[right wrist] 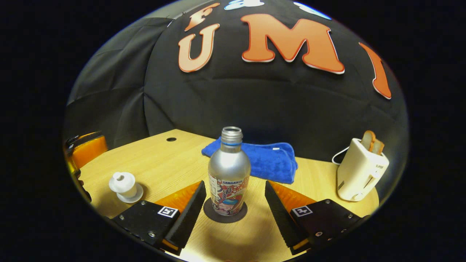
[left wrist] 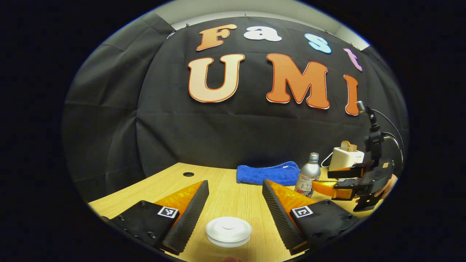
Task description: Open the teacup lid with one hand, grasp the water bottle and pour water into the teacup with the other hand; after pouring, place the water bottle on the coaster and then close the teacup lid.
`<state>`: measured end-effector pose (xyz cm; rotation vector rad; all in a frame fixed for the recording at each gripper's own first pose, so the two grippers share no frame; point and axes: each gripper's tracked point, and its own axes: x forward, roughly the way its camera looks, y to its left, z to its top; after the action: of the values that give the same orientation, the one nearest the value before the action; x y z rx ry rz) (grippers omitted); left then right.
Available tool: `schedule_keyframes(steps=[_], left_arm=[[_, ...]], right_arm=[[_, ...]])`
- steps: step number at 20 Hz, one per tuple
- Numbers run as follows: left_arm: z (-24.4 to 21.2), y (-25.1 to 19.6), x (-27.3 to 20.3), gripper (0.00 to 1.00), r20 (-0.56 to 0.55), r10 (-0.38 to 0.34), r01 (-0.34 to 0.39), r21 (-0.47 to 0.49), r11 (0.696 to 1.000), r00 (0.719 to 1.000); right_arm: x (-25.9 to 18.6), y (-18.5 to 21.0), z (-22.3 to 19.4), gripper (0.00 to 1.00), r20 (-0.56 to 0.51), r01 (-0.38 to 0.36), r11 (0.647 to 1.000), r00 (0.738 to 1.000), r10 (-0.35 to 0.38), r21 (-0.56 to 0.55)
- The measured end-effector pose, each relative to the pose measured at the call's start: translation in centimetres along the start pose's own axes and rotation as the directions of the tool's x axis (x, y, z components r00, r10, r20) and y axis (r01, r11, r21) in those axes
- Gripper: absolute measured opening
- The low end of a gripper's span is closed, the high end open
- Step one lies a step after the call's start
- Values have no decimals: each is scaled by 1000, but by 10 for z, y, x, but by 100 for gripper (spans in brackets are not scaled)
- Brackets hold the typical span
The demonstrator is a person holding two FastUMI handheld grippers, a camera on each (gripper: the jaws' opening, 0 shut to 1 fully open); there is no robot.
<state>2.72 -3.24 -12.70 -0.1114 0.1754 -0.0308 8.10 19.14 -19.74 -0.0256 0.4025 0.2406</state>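
Both claws stood apart and empty, the left claw [left wrist: 235,203] over the lidded teacup [left wrist: 228,231] near the tabletop's [right wrist: 164,160] front edge, the right claw [right wrist: 235,205] flanking the bottle [right wrist: 229,174] upright on its coaster [right wrist: 225,215].

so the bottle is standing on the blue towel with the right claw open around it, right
Not quite. The bottle stands on a dark round coaster on the table, as the right gripper view shows; the blue towel lies behind it. The rest holds: the right claw is open, a finger on either side of the bottle.
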Motion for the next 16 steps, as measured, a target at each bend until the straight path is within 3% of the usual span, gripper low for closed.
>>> schedule_keyframes(steps=[8,11,12,13,15,16], left_arm=[[46,-24,-16,100,42,-30,28,41,999,999],[58,-32,-23,100,58,-42,40,49,998,997],[60,-33,-26,100,63,-46,43,51,998,997],[63,-34,-28,97,68,-49,45,56,997,996],[65,-38,-32,100,76,-57,53,57,997,995],[66,-40,-34,94,79,-63,59,53,997,995]], right_arm=[[-87,-21,76,98,231,86,996,969,-85,7],[-114,-27,90,93,283,114,993,952,-116,24],[-122,-30,94,97,299,127,992,946,-129,28],[-130,-32,94,97,308,136,990,941,-138,28],[-140,-35,91,97,318,156,987,935,-158,34],[-145,-37,89,97,321,165,986,932,-169,39]])
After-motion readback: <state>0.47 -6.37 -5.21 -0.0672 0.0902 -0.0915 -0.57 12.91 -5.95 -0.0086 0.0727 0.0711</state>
